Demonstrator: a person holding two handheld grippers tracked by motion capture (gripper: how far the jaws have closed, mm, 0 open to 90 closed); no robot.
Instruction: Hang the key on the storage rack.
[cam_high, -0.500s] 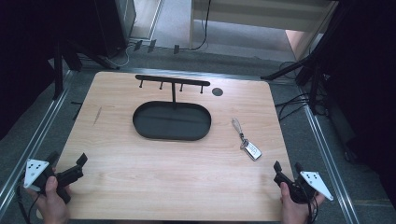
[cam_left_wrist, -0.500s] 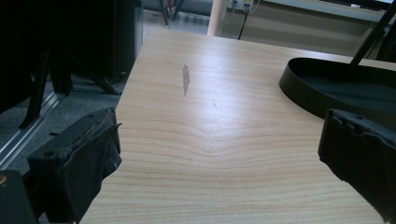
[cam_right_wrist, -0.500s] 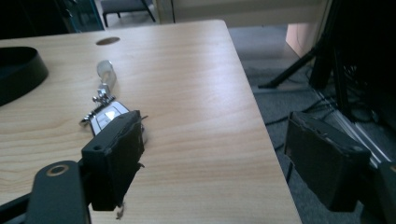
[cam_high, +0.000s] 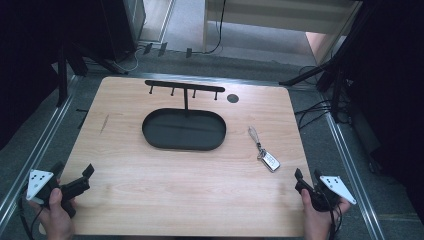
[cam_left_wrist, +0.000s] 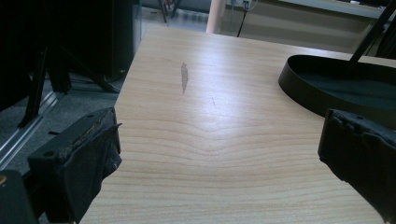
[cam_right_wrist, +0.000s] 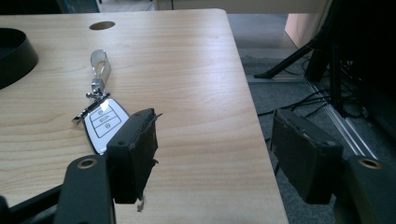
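Note:
A white car key fob (cam_high: 270, 161) on a silver strap (cam_high: 254, 135) lies flat on the right side of the wooden table (cam_high: 165, 180). My right gripper (cam_high: 308, 175) sits at the table's near right corner, just short of the fob, open and empty. From the right gripper view the key fob (cam_right_wrist: 102, 122) lies ahead and left of the right gripper (cam_right_wrist: 217, 149), partly behind its left jaw. My left gripper (cam_high: 74, 170) rests at the near left corner, open with nothing in it. The left gripper (cam_left_wrist: 224, 154) looks out over bare wood.
A black oval tray (cam_high: 184, 145) with a hook rack (cam_high: 185, 87) on a post stands at the table's middle back. The tray's rim (cam_left_wrist: 308, 93) is ahead and right in the left gripper view. A round hole (cam_high: 232, 98) marks the far right. Metal rails and cables edge the table.

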